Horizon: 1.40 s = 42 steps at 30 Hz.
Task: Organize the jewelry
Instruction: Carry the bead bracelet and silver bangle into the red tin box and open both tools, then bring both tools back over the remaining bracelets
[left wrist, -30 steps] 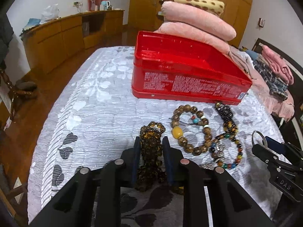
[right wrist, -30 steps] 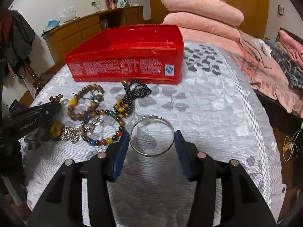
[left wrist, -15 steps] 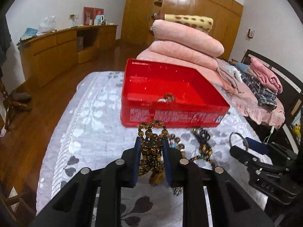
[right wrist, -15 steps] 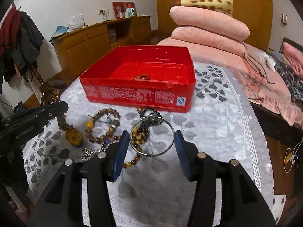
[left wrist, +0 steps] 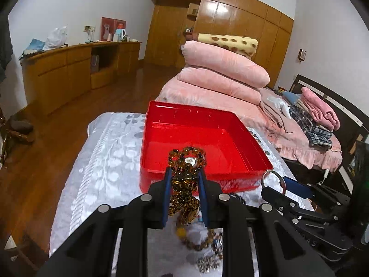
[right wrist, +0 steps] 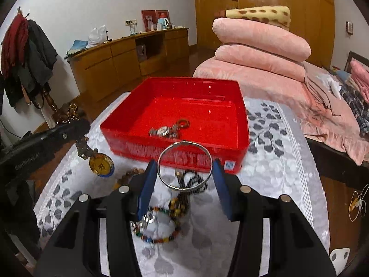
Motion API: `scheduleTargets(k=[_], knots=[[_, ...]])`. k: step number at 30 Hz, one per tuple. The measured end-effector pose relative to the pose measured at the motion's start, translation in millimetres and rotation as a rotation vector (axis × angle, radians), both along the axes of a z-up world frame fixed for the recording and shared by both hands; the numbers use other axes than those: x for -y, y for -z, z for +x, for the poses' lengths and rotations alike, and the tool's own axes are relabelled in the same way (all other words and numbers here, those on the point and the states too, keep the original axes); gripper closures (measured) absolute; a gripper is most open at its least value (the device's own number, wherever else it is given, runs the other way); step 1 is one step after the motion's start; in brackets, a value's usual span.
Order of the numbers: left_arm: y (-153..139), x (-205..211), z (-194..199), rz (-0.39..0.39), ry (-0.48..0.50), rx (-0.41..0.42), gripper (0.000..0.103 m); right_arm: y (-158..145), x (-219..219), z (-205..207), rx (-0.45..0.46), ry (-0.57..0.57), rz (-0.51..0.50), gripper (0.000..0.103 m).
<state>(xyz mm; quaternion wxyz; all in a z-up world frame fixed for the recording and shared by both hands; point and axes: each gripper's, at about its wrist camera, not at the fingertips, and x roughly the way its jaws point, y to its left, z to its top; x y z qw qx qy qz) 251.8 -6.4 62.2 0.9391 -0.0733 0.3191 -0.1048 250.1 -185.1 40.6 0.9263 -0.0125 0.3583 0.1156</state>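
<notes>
My left gripper [left wrist: 183, 172] is shut on a bunched string of amber beads [left wrist: 184, 182], held in the air just before the red box [left wrist: 207, 177]. In the right wrist view the same string hangs from the left gripper [right wrist: 71, 125], and its yellow pendant [right wrist: 101, 165] dangles above the cloth. My right gripper [right wrist: 184, 175] is shut on a silver bangle [right wrist: 184, 142], gripped across its width by the blue pads [right wrist: 147, 182], also in front of the box [right wrist: 129, 117]. A watch and a small ring [right wrist: 169, 129] lie inside the box.
Several loose bead bracelets [right wrist: 159, 237] lie on the silver leaf-patterned cloth [right wrist: 276, 161] below the grippers. Stacked pink quilts [right wrist: 260, 53] rise behind the box. The floor drops away on the left; a bed with clothes [left wrist: 311, 124] stands on the right.
Both grippers have risen with their loads: the amber beads and the bangle came off the cloth. The views tipped, so the box's inside shows now.
</notes>
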Motion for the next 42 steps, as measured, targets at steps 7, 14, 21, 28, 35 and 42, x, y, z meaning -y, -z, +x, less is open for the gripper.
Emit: scheduleTargets(k=[7, 14, 21, 28, 35, 42], knots=[[-2.6, 6.9, 30.7, 0.009, -0.013, 0.003, 0.081, -7.6, -0.5, 26.8, 0.007, 0.004, 0.033, 0.056], [-4.6, 12.3, 55.5, -0.003, -0.035, 0.042, 0.081, -6.0, -3.4, 58.7, -0.005, 0.020, 0.056, 0.056], [-8.6, 13.5, 75.8, -0.028, -0.040, 0.080, 0.081, 0.6, -5.4, 86.4, -0.022, 0.026, 0.070, 0.056], [14.5, 16.0, 94.7, -0.006, -0.045, -0.028, 0.076, 16.3, -7.9, 101.0, -0.054, 0.043, 0.053, 0.043], [2.0, 5.5, 76.0, -0.002, -0.075, 0.021, 0.054, 9.1, 2.1, 87.9, -0.013, 0.059, 0.080, 0.042], [2.4, 1.3, 42.4, 0.055, -0.076, 0.034, 0.042, 7.2, 12.1, 48.7, 0.021, 0.063, 0.073, 0.042]])
